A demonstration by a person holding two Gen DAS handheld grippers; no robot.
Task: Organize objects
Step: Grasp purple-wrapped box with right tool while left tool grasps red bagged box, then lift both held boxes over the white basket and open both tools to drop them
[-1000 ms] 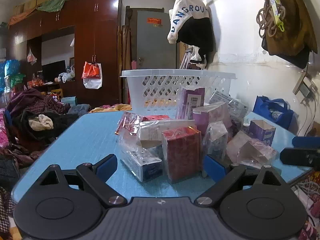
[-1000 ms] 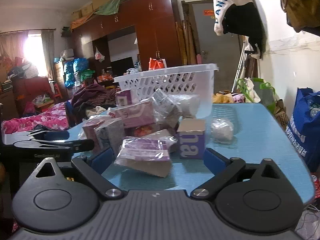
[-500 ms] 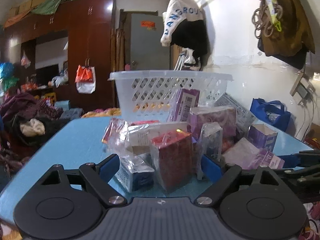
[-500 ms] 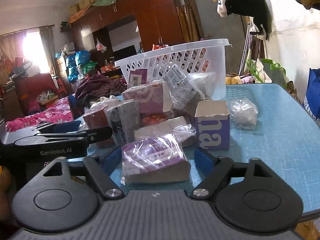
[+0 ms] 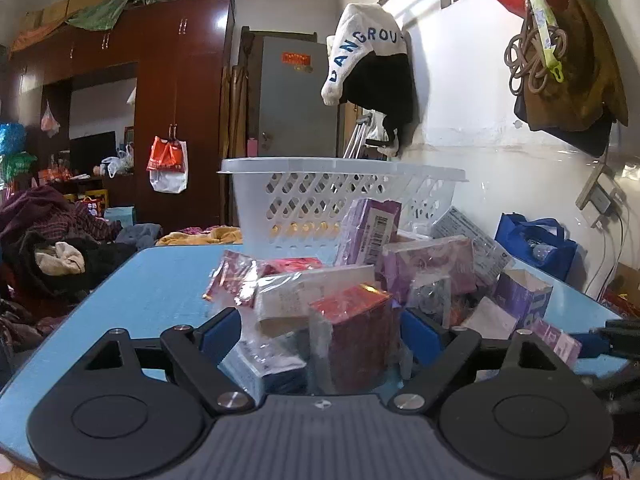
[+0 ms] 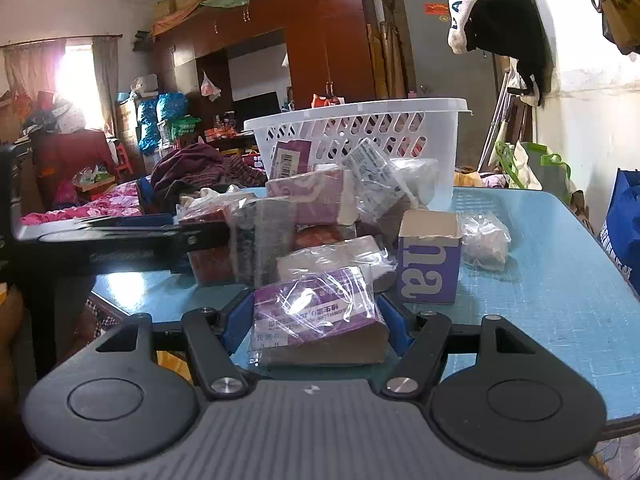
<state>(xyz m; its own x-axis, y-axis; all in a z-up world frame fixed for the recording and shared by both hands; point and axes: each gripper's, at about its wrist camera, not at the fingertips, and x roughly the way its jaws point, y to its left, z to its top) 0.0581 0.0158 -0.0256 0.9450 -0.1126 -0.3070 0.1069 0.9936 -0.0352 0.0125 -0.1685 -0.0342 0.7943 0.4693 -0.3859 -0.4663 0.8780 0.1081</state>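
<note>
A pile of wrapped boxes lies on the blue table in front of a white plastic basket. My left gripper is open, its blue pads either side of a red wrapped box and a blue-and-white box. My right gripper has closed in on a purple wrapped box; its blue pads touch or nearly touch the box's sides. The box rests on the table. The basket also shows in the right wrist view.
A purple open carton and a clear bag sit right of the pile. The left gripper's body reaches in from the left. A blue bag stands by the wall. Clothes lie left of the table.
Both grippers moved forward into the pile. The left now straddles the red box. The right jaws narrowed around the purple box.
</note>
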